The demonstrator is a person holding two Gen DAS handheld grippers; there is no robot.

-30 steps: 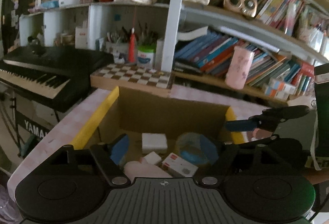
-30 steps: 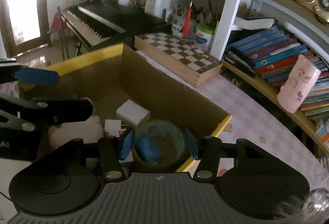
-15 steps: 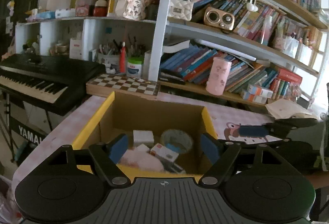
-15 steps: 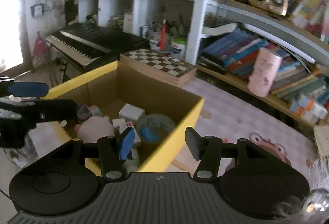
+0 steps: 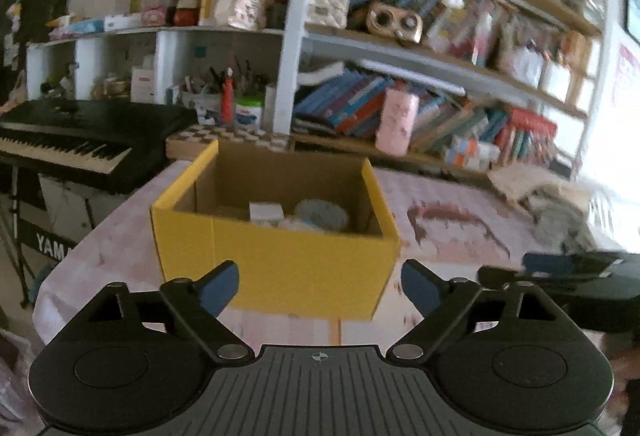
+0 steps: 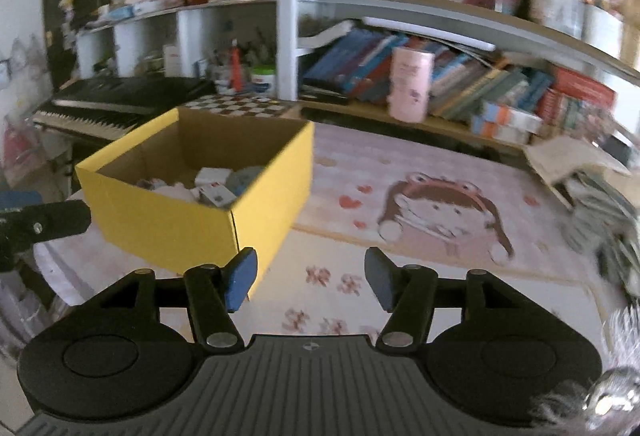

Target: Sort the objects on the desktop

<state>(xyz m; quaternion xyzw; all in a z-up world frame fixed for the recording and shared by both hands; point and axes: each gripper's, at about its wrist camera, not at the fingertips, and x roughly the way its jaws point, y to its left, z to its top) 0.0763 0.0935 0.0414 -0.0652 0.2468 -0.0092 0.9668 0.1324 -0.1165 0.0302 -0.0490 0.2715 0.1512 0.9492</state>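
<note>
A yellow cardboard box (image 5: 280, 268) (image 6: 172, 224) stands on the pink desk and holds several small items: a white box (image 5: 266, 211), a roll of tape (image 5: 322, 214) and a pink soft thing. My left gripper (image 5: 318, 286) hangs in front of the box's near wall, jaws opening, nothing between them. My right gripper (image 6: 310, 278) is to the right of the box over the desk mat (image 6: 432, 212), jaws opening, also empty. The right gripper's finger (image 5: 560, 270) shows at the right edge of the left wrist view.
A bookshelf (image 5: 440, 108) full of books runs behind the desk, with a pink cup (image 6: 410, 84) and a chessboard (image 6: 240, 104) in front of it. A black keyboard (image 5: 72, 140) stands to the left. Papers and grey cloth (image 6: 600, 196) lie at the right.
Both grippers have pulled back out of the box toward the desk's near side; the box now looks smaller and farther. Both pairs of jaws stand wider than before.
</note>
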